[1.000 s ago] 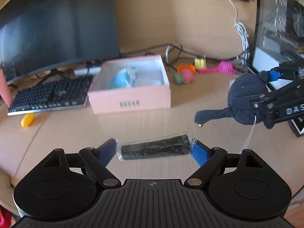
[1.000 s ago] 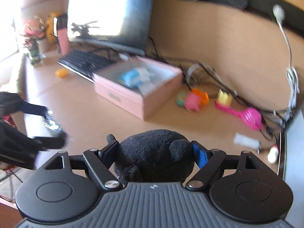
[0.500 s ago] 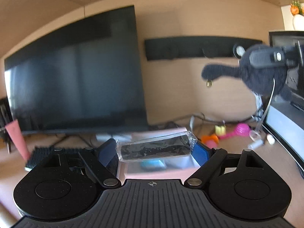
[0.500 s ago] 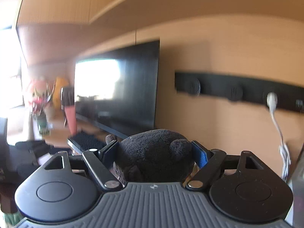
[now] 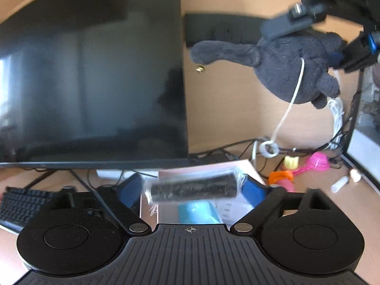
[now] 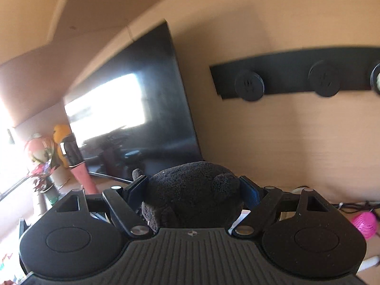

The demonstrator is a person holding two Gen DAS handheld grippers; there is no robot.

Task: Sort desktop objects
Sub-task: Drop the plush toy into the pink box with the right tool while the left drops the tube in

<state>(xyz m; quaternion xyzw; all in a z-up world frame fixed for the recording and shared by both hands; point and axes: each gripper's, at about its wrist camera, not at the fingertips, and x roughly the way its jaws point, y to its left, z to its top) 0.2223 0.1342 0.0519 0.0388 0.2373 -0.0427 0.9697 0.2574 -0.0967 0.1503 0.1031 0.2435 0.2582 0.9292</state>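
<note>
Wrapped black bar [image 5: 193, 188] between left claw's [image 5: 190, 191] parted pads.

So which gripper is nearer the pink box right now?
Left. The left gripper hangs just above the pink box; the right gripper, with the plush, is higher, off right.

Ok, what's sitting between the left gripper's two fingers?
The plastic-wrapped black roll, in the left wrist view; the jaws of the left gripper have just been opening above the pink box.
</note>
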